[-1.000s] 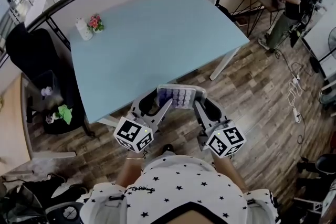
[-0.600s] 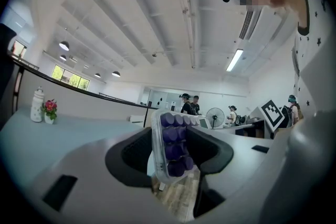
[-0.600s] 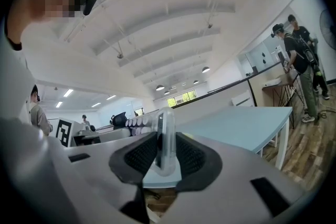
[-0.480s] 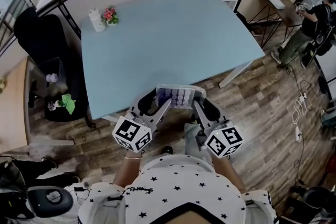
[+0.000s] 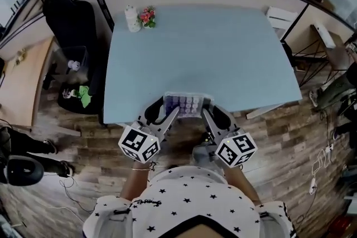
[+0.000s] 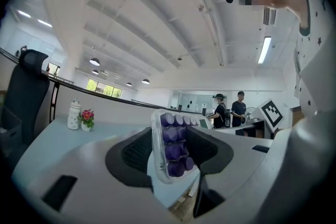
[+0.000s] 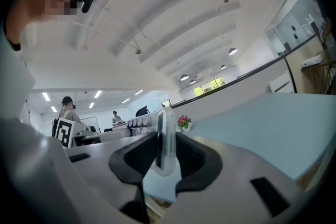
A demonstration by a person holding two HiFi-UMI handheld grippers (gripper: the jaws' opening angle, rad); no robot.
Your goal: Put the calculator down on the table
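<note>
A clear-cased calculator (image 5: 188,103) with purple keys hangs over the near edge of the light blue table (image 5: 223,53), held between both grippers. My left gripper (image 5: 169,113) is shut on its left end, my right gripper (image 5: 205,113) on its right end. In the left gripper view the calculator (image 6: 172,149) stands between the jaws of the left gripper (image 6: 173,157), keys showing. The right gripper view has the calculator (image 7: 167,139) edge-on, pinched between the dark pads of the right gripper (image 7: 165,157).
A white bottle (image 5: 131,19) and a small pot of flowers (image 5: 147,15) stand at the table's far left corner. A black office chair (image 5: 70,17) is left of the table and a white chair (image 5: 277,13) at its right. Wooden floor (image 5: 290,136) lies below.
The view has swung round, so the table now lies square ahead. Both grippers carried the calculator from beside the table's slanted edge to its near edge, grip unchanged.
</note>
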